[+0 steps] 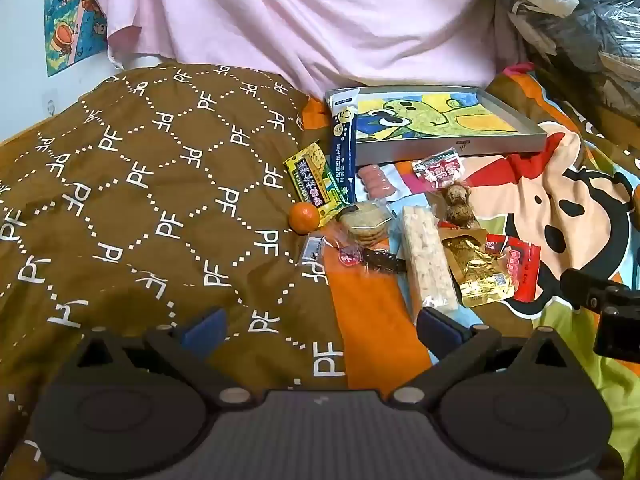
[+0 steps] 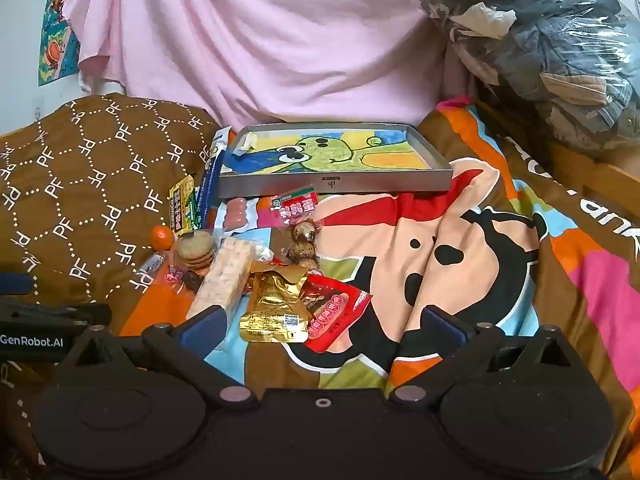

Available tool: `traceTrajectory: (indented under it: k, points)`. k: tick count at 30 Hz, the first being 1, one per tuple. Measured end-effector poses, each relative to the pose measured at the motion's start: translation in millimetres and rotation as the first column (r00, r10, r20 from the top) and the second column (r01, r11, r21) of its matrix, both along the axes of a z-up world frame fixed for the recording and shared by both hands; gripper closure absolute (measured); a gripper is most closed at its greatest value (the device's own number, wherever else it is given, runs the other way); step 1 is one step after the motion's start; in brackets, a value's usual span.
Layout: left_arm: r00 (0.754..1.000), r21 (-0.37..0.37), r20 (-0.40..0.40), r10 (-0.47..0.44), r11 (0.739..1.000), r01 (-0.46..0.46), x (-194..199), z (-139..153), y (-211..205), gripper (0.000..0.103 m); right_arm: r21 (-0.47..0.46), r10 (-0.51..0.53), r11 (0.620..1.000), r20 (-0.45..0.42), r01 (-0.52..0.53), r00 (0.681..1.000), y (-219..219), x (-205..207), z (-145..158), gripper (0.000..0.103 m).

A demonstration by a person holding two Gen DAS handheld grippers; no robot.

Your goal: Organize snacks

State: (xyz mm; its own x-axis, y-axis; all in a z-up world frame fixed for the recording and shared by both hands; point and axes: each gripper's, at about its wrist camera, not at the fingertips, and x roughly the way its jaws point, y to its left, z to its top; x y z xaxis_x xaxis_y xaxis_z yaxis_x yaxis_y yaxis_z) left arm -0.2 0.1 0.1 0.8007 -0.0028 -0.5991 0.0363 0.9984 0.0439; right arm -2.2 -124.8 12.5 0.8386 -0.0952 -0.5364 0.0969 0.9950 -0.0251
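Observation:
Several snacks lie in a heap on a cartoon bedspread: a gold packet (image 2: 274, 312), a red packet (image 2: 334, 312), a long rice bar (image 2: 226, 276), round biscuits (image 2: 196, 250), a small orange (image 2: 161, 237), quail eggs (image 2: 306, 240), a yellow-green packet (image 1: 316, 178). Behind them stands a grey tray (image 2: 336, 186) with a cartoon picture inside; a blue stick pack (image 1: 343, 148) leans on its left side. My left gripper (image 1: 320, 326) is open and empty, in front of the rice bar (image 1: 428, 260). My right gripper (image 2: 322, 328) is open and empty, just short of the gold and red packets.
A brown patterned pillow (image 1: 140, 200) lies left of the snacks. A pink cloth (image 2: 260, 40) hangs behind the tray. A clear bag of clothes (image 2: 540, 40) sits at the back right. The cartoon bedspread (image 2: 460, 248) spreads to the right.

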Motion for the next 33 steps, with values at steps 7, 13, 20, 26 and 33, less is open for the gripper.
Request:
traceTrajectory:
  k: [7, 13, 20, 26, 33]
  points:
    - [1.000, -0.002, -0.002, -0.002, 1.000, 0.002, 0.0, 0.2, 0.2, 0.000, -0.001, 0.001, 1.000, 0.001, -0.001, 1.000, -0.2, 0.0, -0.3, 0.001]
    - [1.000, -0.004, -0.005, -0.005, 1.000, 0.005, 0.7, 1.1, 1.0, 0.000, -0.001, 0.002, 1.000, 0.000, -0.002, 1.000, 0.0, 0.2, -0.4, 0.001]
    - [1.000, -0.004, -0.003, -0.006, 1.000, 0.006, 1.1, 2.3, 1.7, 0.000, -0.002, 0.001, 1.000, 0.000, -0.001, 1.000, 0.2, 0.1, -0.4, 0.001]
    - [1.000, -0.004, -0.001, -0.005, 1.000, 0.005, 0.3, 2.0, 0.7, 0.000, -0.003, 0.001, 1.000, 0.000, -0.001, 1.000, 0.3, 0.2, -0.2, 0.001]
    - [1.000, -0.004, 0.001, -0.004, 1.000, 0.004, 0.1, 2.1, 0.3, 0.000, -0.002, 0.000, 1.000, 0.003, 0.000, 1.000, 1.9, -0.2, 1.1, 0.001]
